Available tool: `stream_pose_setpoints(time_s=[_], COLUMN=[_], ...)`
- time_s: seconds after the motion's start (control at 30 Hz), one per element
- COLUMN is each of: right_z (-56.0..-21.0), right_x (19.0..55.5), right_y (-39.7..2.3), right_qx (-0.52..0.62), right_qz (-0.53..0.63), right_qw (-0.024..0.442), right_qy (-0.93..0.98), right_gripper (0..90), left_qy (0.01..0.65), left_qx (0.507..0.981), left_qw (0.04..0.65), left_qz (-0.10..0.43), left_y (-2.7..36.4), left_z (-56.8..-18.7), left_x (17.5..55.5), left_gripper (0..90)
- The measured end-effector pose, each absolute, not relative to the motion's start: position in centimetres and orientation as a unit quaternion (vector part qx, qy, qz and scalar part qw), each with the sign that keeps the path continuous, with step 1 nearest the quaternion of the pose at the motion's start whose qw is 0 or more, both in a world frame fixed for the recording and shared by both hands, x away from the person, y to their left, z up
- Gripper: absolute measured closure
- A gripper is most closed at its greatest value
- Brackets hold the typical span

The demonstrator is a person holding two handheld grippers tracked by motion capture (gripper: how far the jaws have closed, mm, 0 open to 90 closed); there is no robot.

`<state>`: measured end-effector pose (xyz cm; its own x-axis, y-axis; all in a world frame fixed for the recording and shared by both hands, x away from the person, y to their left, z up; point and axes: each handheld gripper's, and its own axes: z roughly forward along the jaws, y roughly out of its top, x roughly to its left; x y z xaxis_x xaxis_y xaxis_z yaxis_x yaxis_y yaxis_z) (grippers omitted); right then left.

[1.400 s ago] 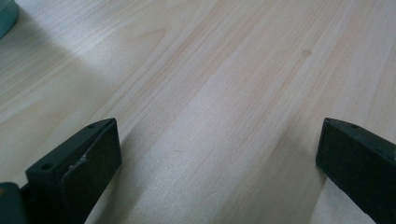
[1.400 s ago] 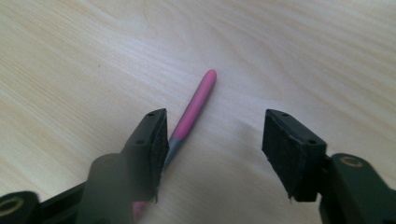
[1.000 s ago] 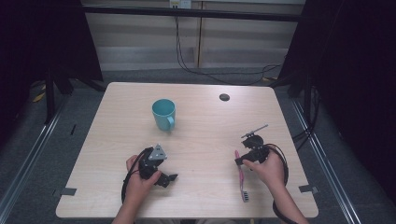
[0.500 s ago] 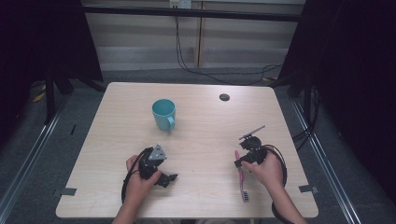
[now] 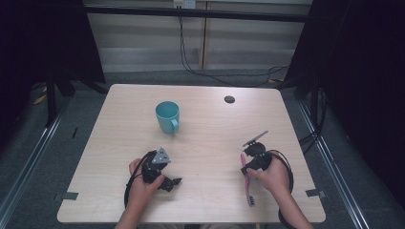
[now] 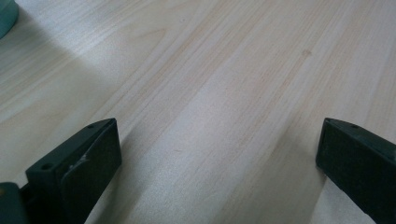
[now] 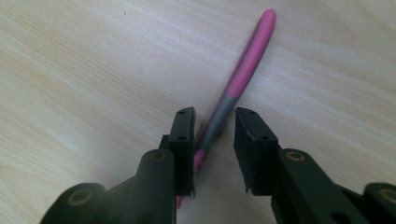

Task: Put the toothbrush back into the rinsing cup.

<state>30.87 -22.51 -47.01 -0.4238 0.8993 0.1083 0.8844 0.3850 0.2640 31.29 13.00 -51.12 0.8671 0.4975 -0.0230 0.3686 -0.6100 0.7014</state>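
While the right gripper (image 7: 214, 135) has just been closing, its fingers (image 7: 183, 135) narrow around the pink toothbrush (image 7: 247, 60) lying low right on the desk (image 5: 205, 143), not yet pinching. Pickup looks imminent. Left gripper (image 6: 215, 158) idles, fingers spread wide.

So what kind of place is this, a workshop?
Probably a lab recording station: a bare wooden table ringed by black curtains, with cables on the floor, and just a teal mug and pink toothbrush as props.
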Motion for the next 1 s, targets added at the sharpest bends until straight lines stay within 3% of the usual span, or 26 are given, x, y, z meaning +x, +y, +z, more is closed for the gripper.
stream_pose_setpoints(time_s=[0.3, 1.0], right_z=[-47.03, -46.95], right_x=[30.95, 31.27], right_y=[-22.51, -22.19], right_qx=[0.535, 0.496], right_qz=[0.137, 0.135], right_qw=[0.038, 0.051], right_qy=[0.833, 0.856], right_gripper=[84.0, 84.8], left_qy=[0.243, 0.242], left_qx=[0.893, 0.893], left_qw=[0.369, 0.368], left_qz=[0.087, 0.087], left_y=[13.0, 13.01], left_z=[-51.12, -51.11], left_x=[31.29, 31.29], left_gripper=[0.0, 0.0])
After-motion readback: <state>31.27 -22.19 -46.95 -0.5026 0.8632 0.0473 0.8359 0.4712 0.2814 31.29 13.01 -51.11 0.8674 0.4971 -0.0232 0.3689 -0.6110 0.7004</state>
